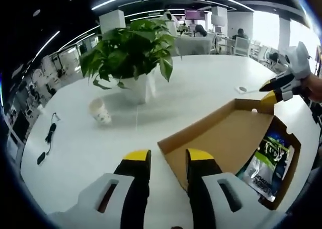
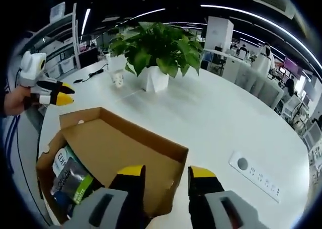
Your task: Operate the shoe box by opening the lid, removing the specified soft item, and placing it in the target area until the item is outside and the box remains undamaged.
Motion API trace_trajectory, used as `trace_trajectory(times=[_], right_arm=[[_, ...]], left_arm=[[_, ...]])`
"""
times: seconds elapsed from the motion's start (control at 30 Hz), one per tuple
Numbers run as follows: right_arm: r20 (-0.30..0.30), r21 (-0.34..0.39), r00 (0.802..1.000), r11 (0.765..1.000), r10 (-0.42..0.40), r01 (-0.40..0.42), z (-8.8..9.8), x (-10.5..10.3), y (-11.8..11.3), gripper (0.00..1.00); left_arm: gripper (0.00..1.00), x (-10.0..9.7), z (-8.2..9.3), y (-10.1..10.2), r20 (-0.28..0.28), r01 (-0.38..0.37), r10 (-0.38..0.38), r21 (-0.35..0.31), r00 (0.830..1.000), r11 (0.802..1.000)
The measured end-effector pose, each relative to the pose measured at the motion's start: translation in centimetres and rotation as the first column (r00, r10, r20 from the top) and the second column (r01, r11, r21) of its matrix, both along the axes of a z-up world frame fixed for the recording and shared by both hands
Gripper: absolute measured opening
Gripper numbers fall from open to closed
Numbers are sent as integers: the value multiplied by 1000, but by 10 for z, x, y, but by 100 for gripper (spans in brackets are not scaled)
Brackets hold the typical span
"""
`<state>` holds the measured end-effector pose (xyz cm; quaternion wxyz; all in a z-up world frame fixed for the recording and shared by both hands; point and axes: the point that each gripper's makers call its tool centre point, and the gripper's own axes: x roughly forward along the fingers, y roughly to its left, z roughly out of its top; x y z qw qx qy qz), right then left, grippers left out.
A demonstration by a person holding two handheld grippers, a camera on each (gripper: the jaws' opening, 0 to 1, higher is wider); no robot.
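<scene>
A brown cardboard shoe box (image 1: 221, 138) (image 2: 115, 143) lies on the white table with its lid swung open. Inside it lies a glossy soft packet (image 1: 266, 163) (image 2: 70, 181) printed in green, blue and black. My left gripper (image 1: 167, 156) is open, and the near corner of the lid shows in the gap between its yellow-tipped jaws. My right gripper (image 2: 166, 172) is open too, just in front of the lid's other corner. In the left gripper view the right gripper (image 1: 269, 90) hovers by the far lid corner. In the right gripper view the left gripper (image 2: 63, 94) hangs close to the lid's left corner, held by a hand.
A leafy plant in a white pot (image 1: 136, 53) (image 2: 158, 53) stands mid-table, with a paper cup (image 1: 100, 110) (image 2: 117, 79) beside it. A black cable (image 1: 49, 133) lies near the table's edge. A socket panel (image 2: 256, 176) is set into the tabletop. Desks and chairs stand behind.
</scene>
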<state>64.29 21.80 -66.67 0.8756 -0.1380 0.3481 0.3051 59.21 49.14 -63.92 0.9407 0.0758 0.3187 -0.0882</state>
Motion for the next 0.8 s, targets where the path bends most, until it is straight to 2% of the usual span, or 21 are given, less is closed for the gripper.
trace_trajectory(times=[0.5, 0.67, 0.8], right_arm=[[21, 67, 1000, 998, -4, 3, 21, -29, -2, 37], [46, 81, 999, 996, 22, -26, 28, -44, 2, 38], [41, 114, 999, 993, 21, -26, 29, -55, 6, 41]], left_arm=[[36, -33, 9, -10, 34, 9, -8, -37, 999, 999], [38, -43, 15, -18, 49, 27, -25, -43, 998, 999], [39, -53, 20, -27, 68, 29, -25, -61, 997, 998]])
